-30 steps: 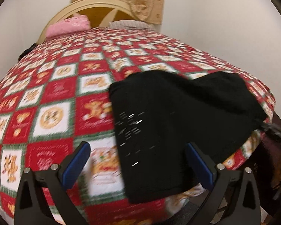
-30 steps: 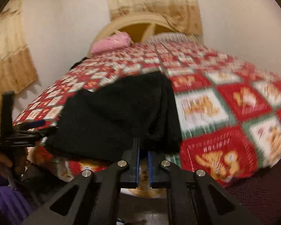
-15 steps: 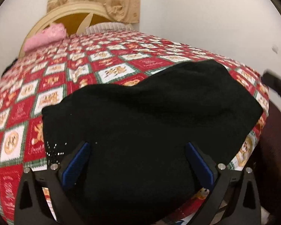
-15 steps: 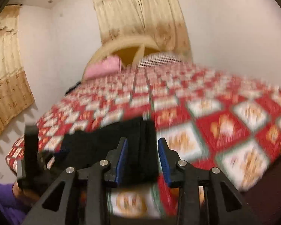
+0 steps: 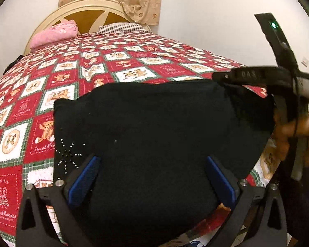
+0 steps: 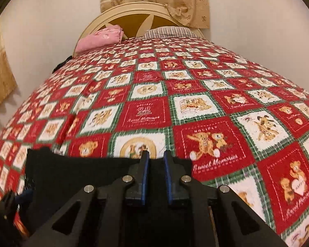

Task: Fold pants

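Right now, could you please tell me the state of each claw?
Left claw: open, empty, above the black pants.
Right claw: slightly open, gripping nothing, at the pants' edge.

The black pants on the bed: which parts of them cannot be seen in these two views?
- Left wrist view: the near edge of the black pants is hidden by the left hand-held gripper and the bottom frame edge.
- Right wrist view: the right hand-held gripper covers most of them.
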`<state>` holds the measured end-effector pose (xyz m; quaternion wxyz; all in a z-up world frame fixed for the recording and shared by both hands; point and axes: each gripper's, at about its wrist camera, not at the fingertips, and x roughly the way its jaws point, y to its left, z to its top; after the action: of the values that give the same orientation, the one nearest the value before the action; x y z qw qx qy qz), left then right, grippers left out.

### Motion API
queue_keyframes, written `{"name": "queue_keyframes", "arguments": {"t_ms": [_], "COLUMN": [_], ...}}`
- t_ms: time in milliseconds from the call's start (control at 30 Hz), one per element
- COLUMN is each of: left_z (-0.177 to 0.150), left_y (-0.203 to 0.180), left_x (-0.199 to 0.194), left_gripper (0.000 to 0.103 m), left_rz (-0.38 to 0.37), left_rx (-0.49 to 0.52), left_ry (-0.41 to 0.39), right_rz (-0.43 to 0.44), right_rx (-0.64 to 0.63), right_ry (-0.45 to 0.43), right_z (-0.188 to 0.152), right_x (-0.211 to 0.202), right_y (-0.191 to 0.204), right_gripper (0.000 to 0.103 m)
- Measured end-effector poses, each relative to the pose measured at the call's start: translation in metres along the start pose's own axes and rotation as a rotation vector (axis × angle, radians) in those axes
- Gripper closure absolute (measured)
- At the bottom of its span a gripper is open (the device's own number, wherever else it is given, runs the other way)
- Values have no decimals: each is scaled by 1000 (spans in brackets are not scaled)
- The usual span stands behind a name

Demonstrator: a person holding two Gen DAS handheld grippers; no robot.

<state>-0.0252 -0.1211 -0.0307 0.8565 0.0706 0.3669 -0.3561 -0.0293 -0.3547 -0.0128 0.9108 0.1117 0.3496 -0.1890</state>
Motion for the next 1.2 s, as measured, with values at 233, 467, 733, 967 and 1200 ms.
{"name": "queue_keyframes", "arguments": {"t_ms": [233, 467, 733, 967, 1200], "left_z": [-13, -21, -28, -34, -37], "left_y": [19, 21, 25, 24, 23], "left_x": [-19, -14, -21, -27, -31], "left_gripper": [0, 0, 0, 0, 0], "left_rz": [11, -4, -31, -24, -17], "left_rx": [50, 32, 34, 35, 34], "left_ry": [-9, -35, -57, -61, -66], "right_rz": [237, 358, 489, 549, 609], "right_rx": [-109, -312, -284, -588, -459], "right_ry": [-90, 285, 285, 371, 487], "right_z": [12, -11, 18, -10, 13], "right_x": [-58, 43, 43, 72, 108], "right_y": [56, 152, 166, 241, 241], "right_gripper": [90, 90, 97, 97, 100]}}
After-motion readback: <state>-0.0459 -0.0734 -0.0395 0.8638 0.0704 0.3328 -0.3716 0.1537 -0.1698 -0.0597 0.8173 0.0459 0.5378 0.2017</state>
